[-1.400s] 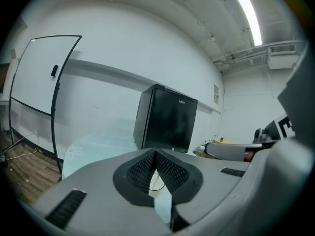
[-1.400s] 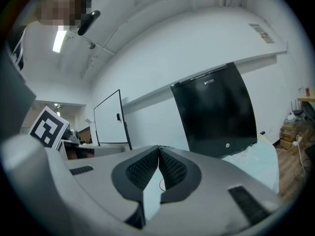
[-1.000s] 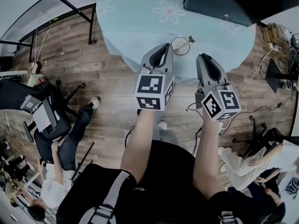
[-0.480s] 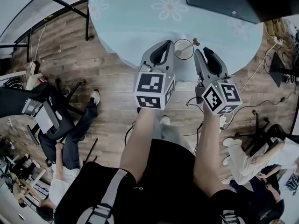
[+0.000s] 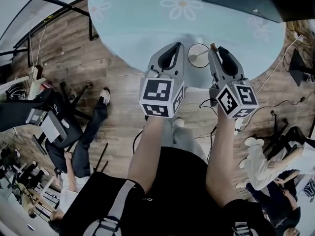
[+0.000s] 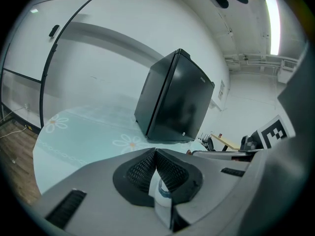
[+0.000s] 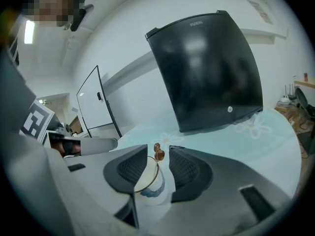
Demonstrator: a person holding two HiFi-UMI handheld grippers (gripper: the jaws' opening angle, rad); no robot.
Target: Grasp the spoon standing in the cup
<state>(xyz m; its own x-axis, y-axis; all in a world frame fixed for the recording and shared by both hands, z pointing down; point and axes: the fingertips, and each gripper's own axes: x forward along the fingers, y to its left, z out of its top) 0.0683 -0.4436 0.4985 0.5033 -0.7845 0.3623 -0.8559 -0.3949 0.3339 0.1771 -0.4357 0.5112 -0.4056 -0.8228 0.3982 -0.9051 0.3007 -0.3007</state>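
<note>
Near table (image 5: pixel 138 28) edge, cup (image 5: pixel 199 54), spoon (image 7: pixel 158 154) inside

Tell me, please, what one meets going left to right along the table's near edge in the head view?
Left gripper → cup → right gripper, its jaws opening with the spoon handle's tip between them. The spoon overlaps cup and gripper, so it gets no place.

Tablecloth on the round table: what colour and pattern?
Pale mint round tablecloth with white daisy-like flowers; the head view shows it best.
</note>
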